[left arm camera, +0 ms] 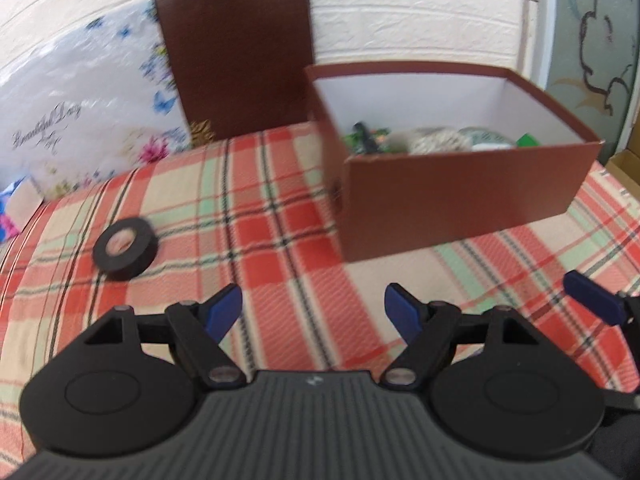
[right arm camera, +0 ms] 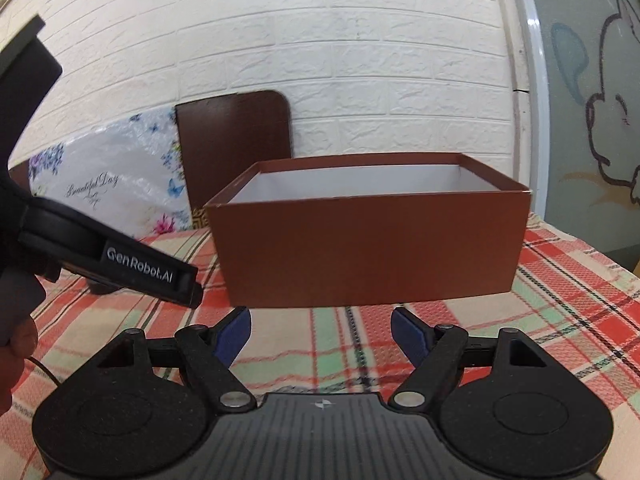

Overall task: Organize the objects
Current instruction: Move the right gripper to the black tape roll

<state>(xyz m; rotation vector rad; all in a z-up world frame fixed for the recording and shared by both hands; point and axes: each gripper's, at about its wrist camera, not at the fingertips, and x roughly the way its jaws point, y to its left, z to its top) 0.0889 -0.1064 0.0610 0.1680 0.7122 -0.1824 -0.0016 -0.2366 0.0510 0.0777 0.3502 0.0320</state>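
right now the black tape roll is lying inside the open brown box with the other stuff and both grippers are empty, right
Not quite. The black tape roll lies on the plaid cloth, left of the open brown box, not inside it; the left wrist view shows this. The left gripper and right gripper are empty.

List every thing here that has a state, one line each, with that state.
Box: open, lid off, partly filled with small items.
Lid: off, upright, leaning against the wall behind the box.
Tape roll: lying flat on the plaid cloth, outside the box, untouched.
Left tongs: open, empty.
Right tongs: open, empty, facing the box.
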